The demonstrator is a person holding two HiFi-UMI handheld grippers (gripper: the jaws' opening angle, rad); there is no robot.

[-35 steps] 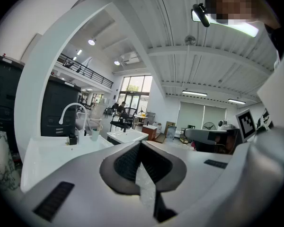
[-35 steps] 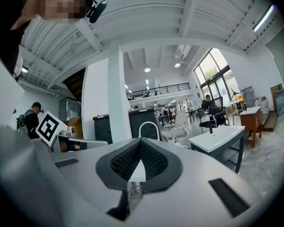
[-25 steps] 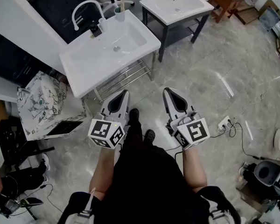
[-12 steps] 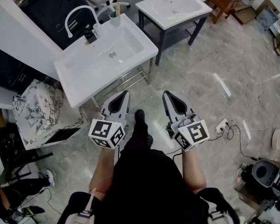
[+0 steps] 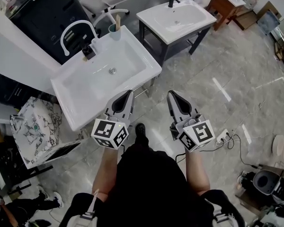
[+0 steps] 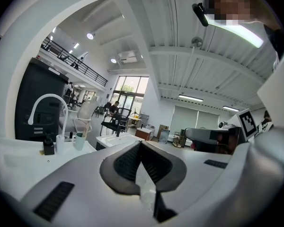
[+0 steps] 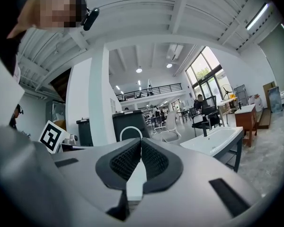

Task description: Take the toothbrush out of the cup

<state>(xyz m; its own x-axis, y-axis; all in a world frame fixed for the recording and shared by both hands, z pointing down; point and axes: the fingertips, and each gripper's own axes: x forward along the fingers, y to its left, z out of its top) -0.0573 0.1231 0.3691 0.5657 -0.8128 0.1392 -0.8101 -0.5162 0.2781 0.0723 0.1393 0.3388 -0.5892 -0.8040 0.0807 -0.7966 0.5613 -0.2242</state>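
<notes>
Nearer now than a second ago, the sink point(image 5: 138, 56); toothbrush point(image 5: 117, 20) stands in cup point(image 5: 112, 29), upper left, untouched. Left gripper point(image 5: 127, 95) and right gripper point(image 5: 172, 95) both pressed together, empty.

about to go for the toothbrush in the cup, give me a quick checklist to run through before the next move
1. Cup upright on the sink's back corner: ok.
2. Toothbrush stands in the cup, its top end above the rim: ok.
3. Left gripper ready to grasp: not ok, empty but fingers shut.
4. Right gripper ready to grasp: not ok, empty but fingers shut.
5. Grippers close to the cup: not ok, both are on the sink's near side, far from it.
6. Which end of the toothbrush is up: cannot tell, too small.
</notes>
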